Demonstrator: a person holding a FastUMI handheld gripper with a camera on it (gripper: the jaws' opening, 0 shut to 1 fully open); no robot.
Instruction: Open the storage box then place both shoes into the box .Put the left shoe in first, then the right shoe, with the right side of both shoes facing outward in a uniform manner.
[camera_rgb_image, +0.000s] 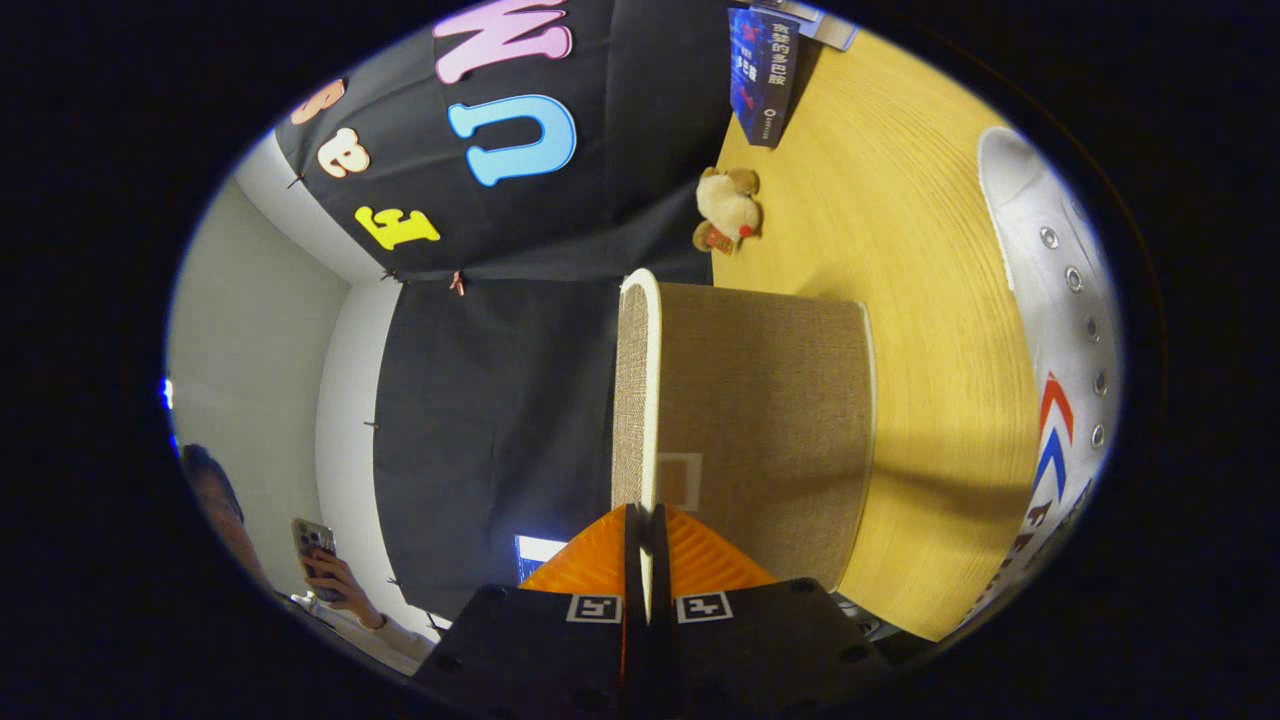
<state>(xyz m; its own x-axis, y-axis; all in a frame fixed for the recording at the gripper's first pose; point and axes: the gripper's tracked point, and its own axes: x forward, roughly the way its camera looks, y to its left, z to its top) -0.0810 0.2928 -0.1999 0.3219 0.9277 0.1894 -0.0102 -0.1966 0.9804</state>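
The view is rolled on its side, so the wooden table (900, 250) stands along the right. A beige fabric storage box (760, 420) sits on it just ahead of my fingers. My gripper (645, 545) is shut on the white-trimmed lid edge (650, 400) at the box's top, with both fingers pressing on it from either side. A white lace-up shoe (1060, 330) with red and blue chevrons lies on the table beyond the box, to its side. I cannot tell whether the lid is lifted off the box.
A small plush toy (728, 208) rests on the table past the box, near the black cloth wall. A dark blue book (765, 75) stands farther back. Off the table, a person holds up a phone (318, 548).
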